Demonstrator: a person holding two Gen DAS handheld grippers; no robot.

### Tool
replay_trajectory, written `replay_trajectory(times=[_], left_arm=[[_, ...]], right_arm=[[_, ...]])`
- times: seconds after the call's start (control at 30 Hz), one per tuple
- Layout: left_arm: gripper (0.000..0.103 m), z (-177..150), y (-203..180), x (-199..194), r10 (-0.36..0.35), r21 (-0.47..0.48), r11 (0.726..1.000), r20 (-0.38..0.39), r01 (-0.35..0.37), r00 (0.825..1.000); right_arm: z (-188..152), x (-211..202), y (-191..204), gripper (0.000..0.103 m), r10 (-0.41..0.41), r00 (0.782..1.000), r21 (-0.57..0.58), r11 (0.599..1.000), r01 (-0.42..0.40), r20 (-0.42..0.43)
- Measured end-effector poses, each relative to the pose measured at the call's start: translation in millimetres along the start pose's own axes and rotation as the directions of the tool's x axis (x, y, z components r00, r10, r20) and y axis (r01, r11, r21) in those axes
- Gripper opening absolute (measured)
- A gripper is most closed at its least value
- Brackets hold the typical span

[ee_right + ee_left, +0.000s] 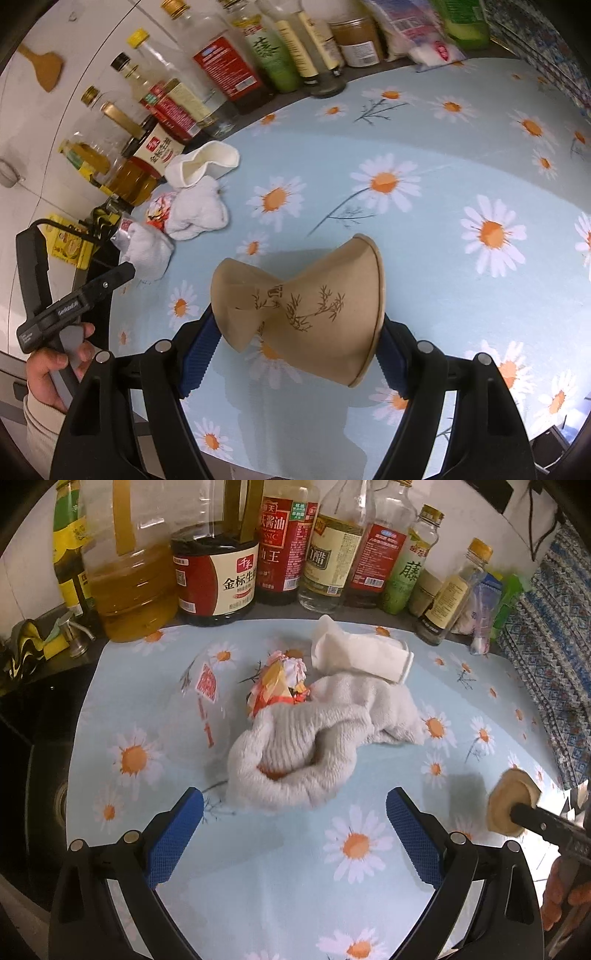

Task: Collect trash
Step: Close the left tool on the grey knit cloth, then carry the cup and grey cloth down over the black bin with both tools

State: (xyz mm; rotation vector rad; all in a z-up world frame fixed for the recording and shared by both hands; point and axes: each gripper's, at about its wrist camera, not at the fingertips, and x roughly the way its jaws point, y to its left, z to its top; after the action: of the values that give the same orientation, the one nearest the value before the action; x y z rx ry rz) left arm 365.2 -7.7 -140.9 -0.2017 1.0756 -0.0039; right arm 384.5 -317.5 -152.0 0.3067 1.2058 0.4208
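My left gripper [295, 805] is open over the daisy tablecloth [280, 897], with the near end of a crumpled grey cloth [295, 746] just ahead of its blue pads [173, 842]. Behind the cloth lie crumpled orange and red wrappers [277, 686] and a crushed white paper cup [362, 653]. My right gripper [295, 332] is shut on a squashed brown paper cup [303, 295] and holds it above the cloth; in the left wrist view that brown cup [511, 801] shows at the right edge. The right wrist view also has the grey cloth [199, 210] and the white cup [207, 162] at the left.
A row of oil, soy sauce and vinegar bottles [221, 572] lines the back wall. A dark sink [44, 794] with a sponge [51, 642] is at the left. Patterned fabric [554, 683] borders the right. A hand [48, 369] grips the left tool's handle.
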Motion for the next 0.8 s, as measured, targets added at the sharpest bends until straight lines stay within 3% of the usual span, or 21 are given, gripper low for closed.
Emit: replay_trajectory(times=[0.23,0.3,0.4,0.5,0.8], left_arm=[[0.093,13.5,-0.4,12.6,-0.001,-0.016,1.0,-0.006,0.001,1.0],[0.07,13.7,0.0,18.2,-0.009,-0.015,1.0,-0.032,0.008,0.999],[0.05,9.4,-1.4,19.9,-0.009,-0.002,1.0,-0.05,0.008,0.999],[0.036,6.3,-1.8,17.4,-0.013,0.002,1.0,-0.042,0.014,0.999],[0.031,-3.5,-3.8,3.8,-0.034,0.01,0.999,-0.018,0.034,0.999]], right_arm=[[-3.0,-1.2,-9.5,0.075,0.001,1.0,0.025,1.0,-0.001,-0.001],[-3.0,-1.3,-8.9,0.075,0.005,1.0,0.025,1.0,-0.005,-0.001],[-3.1,-2.8,-7.6,0.075,0.013,1.0,0.024,1.0,-0.013,0.004],[-3.6,-3.1,-6.9,0.075,0.015,1.0,0.023,1.0,-0.015,0.003],[-7.7,-4.2,1.9,0.075,0.026,1.0,-0.003,1.0,-0.026,0.0]])
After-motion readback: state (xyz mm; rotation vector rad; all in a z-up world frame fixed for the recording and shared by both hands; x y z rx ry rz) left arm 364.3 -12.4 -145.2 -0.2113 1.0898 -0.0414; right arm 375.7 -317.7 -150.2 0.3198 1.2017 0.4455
